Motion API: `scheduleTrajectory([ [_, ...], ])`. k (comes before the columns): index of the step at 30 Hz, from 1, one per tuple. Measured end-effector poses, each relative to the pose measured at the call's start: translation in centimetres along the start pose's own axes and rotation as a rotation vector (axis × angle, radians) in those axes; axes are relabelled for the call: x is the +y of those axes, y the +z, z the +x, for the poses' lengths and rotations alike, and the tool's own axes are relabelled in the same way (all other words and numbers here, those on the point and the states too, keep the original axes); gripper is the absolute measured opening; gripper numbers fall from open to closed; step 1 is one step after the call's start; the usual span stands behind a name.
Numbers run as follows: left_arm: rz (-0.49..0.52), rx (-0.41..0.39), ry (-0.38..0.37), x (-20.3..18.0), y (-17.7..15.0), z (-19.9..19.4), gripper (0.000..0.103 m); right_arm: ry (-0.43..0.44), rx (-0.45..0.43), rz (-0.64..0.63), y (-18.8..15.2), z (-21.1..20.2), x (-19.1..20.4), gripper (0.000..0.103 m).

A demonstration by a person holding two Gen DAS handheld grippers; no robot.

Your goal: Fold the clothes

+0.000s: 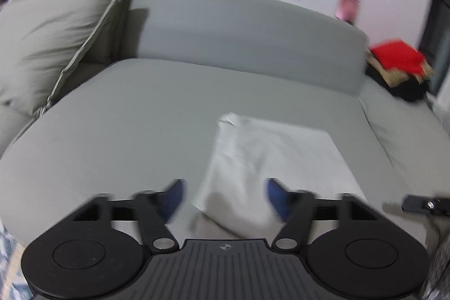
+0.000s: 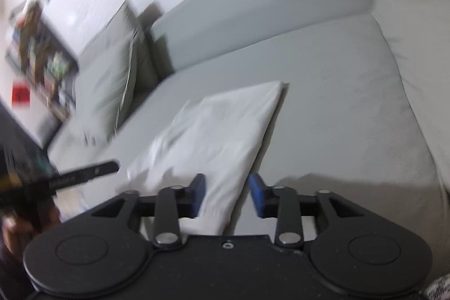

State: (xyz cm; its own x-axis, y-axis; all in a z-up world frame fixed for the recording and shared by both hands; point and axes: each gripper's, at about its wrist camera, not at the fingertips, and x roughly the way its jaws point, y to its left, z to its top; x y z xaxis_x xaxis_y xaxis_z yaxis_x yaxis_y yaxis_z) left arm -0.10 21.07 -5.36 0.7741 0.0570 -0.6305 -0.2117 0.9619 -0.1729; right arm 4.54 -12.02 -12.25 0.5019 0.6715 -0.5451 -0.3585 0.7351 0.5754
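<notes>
A folded white garment [image 1: 270, 159] lies flat on the grey sofa seat [image 1: 126, 131]. It also shows in the right wrist view [image 2: 213, 131]. My left gripper [image 1: 225, 196] is open and empty, hovering over the garment's near left corner. My right gripper [image 2: 227, 193] is open and empty above the garment's near right edge. The tip of the right gripper shows at the right edge of the left wrist view [image 1: 422, 203]. The left gripper shows as a dark bar in the right wrist view [image 2: 84, 173]. Both views are blurred.
Two grey cushions [image 1: 56, 47] lean at the sofa's left end. The backrest [image 1: 239, 27] runs behind. A pile of red, tan and black clothes [image 1: 399, 66] sits at the far right. A shelf with items [image 2: 36, 47] stands left of the sofa.
</notes>
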Motion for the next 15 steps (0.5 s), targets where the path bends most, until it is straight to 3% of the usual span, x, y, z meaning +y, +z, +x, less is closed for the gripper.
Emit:
scheduleTrajectory([
  [2,-0.108,0.042,-0.044,1.9,1.0,1.7,0.074,0.014,-0.020,0.094,0.7,0.7,-1.4,0.064],
  [6,-0.298,0.140,-0.134,4.6,1.7,4.8,0.071,0.057,0.011,0.246,1.3,3.0,-3.7,0.064],
  [11,-0.368,0.233,-0.189,5.5,2.6,8.1,0.065,0.119,0.087,0.305,1.5,5.7,-4.6,0.055],
  [15,-0.348,0.356,-0.271,4.9,2.5,10.7,0.059,0.137,0.136,0.334,2.0,7.4,-5.0,0.047],
])
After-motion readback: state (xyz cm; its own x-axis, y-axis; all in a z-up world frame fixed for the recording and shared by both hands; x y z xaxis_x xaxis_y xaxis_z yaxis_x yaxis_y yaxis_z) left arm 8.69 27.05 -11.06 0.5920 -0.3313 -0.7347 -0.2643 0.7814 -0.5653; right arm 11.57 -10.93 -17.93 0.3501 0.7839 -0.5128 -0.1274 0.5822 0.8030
